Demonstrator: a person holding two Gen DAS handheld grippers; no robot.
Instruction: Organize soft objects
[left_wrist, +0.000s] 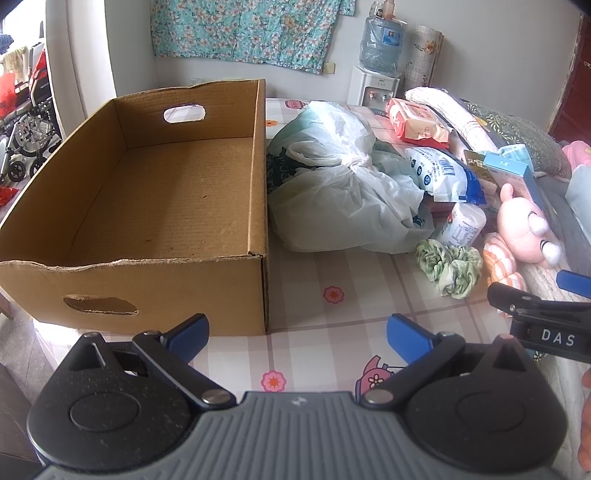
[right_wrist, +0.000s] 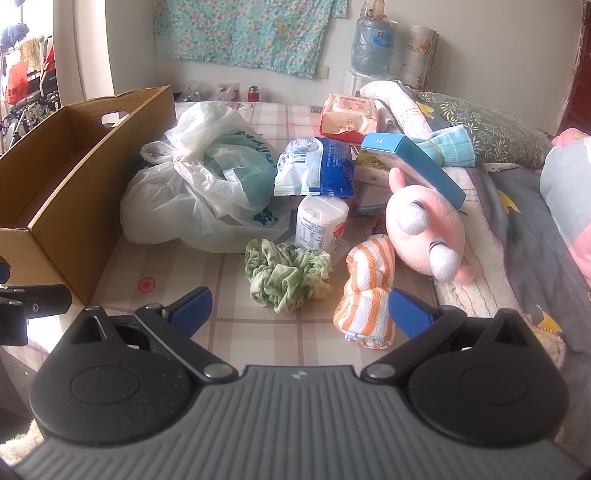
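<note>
Ahead of our right claw (right_wrist: 299, 308), spread open and empty, we find the green scrunchie (right_wrist: 290, 275) lying crosswise; our left claw (left_wrist: 299, 338), equally open, sits farther off.

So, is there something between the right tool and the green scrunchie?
Nothing visible. The right tool is open, and the green scrunchie lies just ahead on bare tablecloth; the orange striped cloth sits beside it.

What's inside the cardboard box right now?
Nothing shows inside the cardboard box: the left wrist view gives bare brown floor and walls with handle cutouts. The near wall hides a strip of floor just behind it, so that part cannot be checked.
</note>
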